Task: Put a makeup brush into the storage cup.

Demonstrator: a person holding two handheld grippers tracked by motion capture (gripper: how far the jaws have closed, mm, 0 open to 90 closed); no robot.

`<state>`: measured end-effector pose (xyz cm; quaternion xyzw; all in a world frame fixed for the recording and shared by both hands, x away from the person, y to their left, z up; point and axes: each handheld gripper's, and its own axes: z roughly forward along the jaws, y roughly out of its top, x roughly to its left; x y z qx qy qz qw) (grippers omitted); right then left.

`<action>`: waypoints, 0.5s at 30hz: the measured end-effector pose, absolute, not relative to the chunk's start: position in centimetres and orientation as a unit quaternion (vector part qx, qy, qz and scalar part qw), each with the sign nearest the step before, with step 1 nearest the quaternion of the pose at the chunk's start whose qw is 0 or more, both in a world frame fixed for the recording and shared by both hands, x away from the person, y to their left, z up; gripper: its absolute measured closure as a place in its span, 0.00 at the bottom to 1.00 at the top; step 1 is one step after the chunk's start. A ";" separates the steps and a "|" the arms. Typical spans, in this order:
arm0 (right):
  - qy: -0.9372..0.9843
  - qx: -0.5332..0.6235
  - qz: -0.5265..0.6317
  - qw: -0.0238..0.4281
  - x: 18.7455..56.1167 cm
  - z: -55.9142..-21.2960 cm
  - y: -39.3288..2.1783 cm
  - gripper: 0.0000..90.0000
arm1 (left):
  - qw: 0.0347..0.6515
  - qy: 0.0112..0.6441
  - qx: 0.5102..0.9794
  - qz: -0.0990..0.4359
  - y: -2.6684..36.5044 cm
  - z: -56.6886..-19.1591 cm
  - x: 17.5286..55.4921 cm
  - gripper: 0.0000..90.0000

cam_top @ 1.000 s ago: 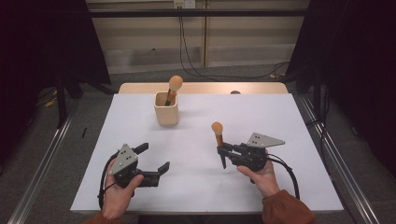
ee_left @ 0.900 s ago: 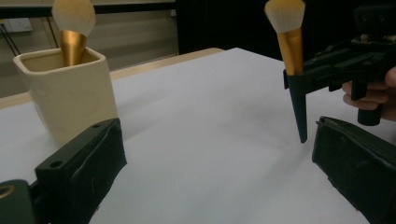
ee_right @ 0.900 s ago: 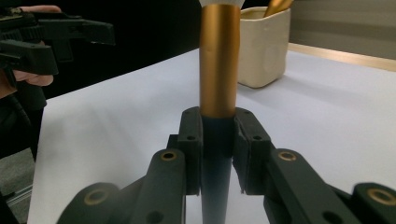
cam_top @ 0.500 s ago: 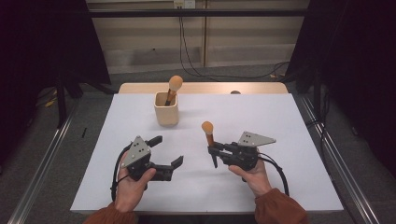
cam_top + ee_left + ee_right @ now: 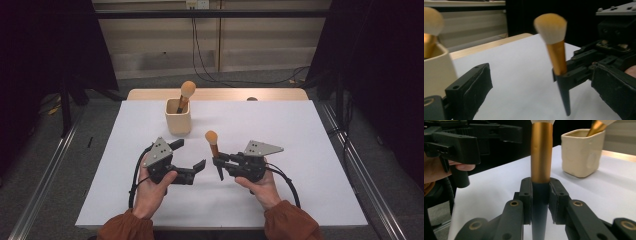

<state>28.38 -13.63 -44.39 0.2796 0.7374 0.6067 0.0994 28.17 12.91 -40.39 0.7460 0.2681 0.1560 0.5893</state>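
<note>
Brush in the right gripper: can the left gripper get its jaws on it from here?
Probably yes. The left gripper stands open and faces the brush, upright in the right gripper, with bare table between. The cup sits farther back, clear.

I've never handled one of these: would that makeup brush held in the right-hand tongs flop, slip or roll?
The makeup brush probably stays stiff: it stands upright, clamped at its dark handle by the right tongs. Its smooth, tapering handle might slip if held loosely. Being round, it would likely roll if laid on the table. The fluffy head looks soft and should give under a push.
</note>
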 end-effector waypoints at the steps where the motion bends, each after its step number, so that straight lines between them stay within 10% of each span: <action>1: 0.739 0.277 0.606 0.098 28.3 -44.5 -13.5 0.84 | 0.584 0.267 0.749 0.163 12.7 -40.4 28.2 0.03; 15: 0.741 0.275 0.606 0.095 28.1 -45.1 -12.6 0.84 | 0.586 0.267 0.749 0.157 9.7 -40.1 28.8 0.09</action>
